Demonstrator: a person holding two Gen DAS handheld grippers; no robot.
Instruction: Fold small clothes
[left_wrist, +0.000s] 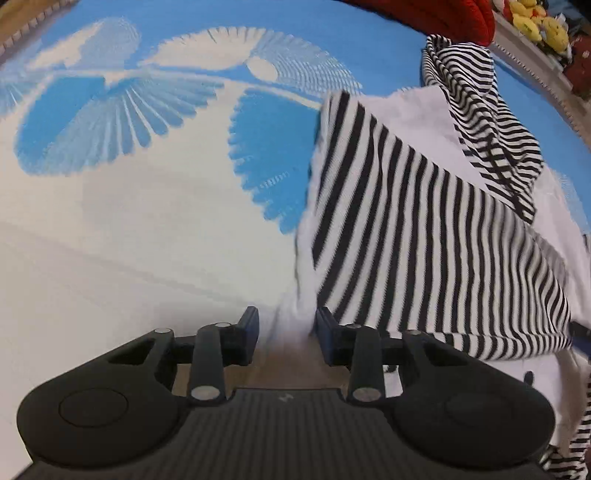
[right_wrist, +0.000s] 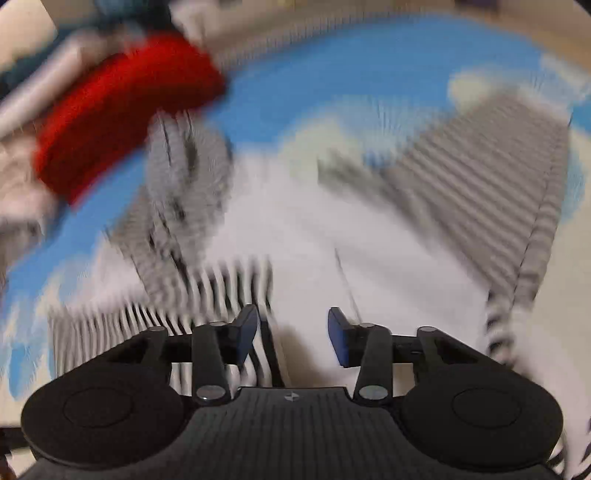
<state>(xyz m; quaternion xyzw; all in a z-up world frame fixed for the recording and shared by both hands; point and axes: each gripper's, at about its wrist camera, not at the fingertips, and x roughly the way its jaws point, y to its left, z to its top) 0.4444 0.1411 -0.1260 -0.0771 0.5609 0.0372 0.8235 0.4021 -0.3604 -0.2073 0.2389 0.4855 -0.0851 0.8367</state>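
Observation:
A small white garment with black-and-white striped sleeves and hood (left_wrist: 424, 229) lies on a blue and white patterned mat (left_wrist: 147, 184). One striped sleeve is folded across the white body. My left gripper (left_wrist: 287, 332) is open at the garment's lower left edge, with white fabric between its fingers. In the right wrist view, which is heavily blurred, the same garment (right_wrist: 314, 229) fills the middle. My right gripper (right_wrist: 293, 334) is open and empty just above the white body, with a striped part at its left finger.
A red cloth item (left_wrist: 443, 14) lies at the mat's far edge and also shows in the right wrist view (right_wrist: 122, 110). Yellow plush toys (left_wrist: 535, 22) sit beyond the mat at the top right. The mat's fringed border (left_wrist: 532, 70) runs along the right.

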